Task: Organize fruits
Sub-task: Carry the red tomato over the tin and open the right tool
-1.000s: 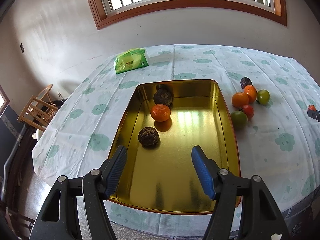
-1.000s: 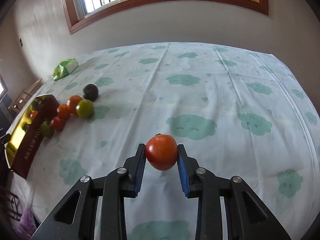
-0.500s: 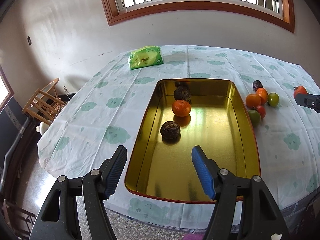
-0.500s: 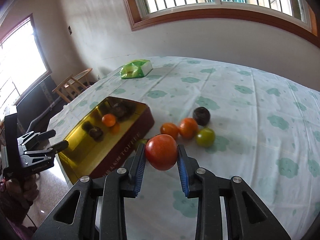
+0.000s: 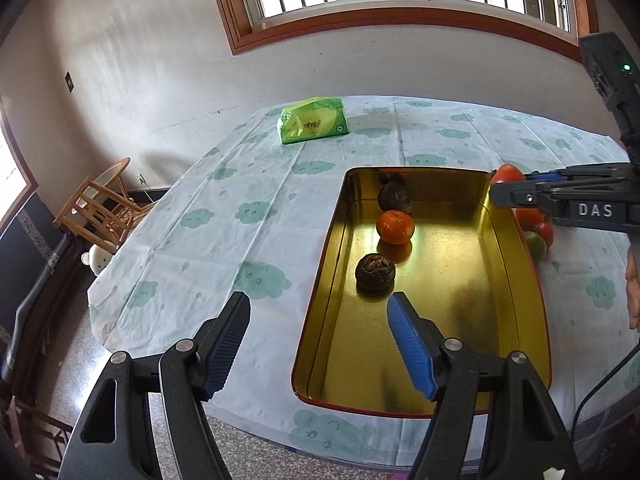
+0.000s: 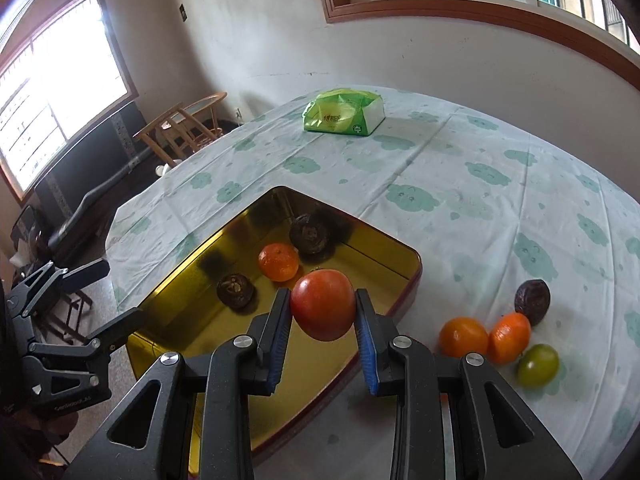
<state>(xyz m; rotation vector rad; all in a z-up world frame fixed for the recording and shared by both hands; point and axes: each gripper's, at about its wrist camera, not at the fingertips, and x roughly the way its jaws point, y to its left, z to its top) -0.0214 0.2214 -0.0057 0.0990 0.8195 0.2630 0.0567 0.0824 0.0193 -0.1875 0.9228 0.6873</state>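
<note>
A gold tin tray [image 5: 516, 304] [image 6: 400, 254] lies on the tablecloth and holds an orange mandarin [image 5: 395, 227] [image 6: 278, 262] and two dark wrinkled fruits [image 5: 375, 271] [image 6: 235, 292]. My right gripper [image 6: 323, 312] is shut on a red tomato [image 6: 323, 305] above the tray's near right rim; in the left wrist view the tomato [image 5: 507, 174] shows at the tray's far right corner. My left gripper [image 5: 318, 340] hovers over the tray's near left edge, its jaws opening with nothing between them. Loose fruits stay right of the tray: two oranges [image 6: 463, 337], a green one [image 6: 538, 364], a dark one [image 6: 532, 297].
A green tissue pack [image 5: 314, 125] [image 6: 343, 112] sits at the table's far side. A wooden chair [image 5: 98, 208] stands off the table's left edge. The table's near edge drops to the floor just under my left gripper. A hand [image 5: 633, 288] shows at the right border.
My right gripper carried the tomato from the open tablecloth leftward to above the tray, rolling as it went. My left gripper drifted left, so the tray now sits right of centre.
</note>
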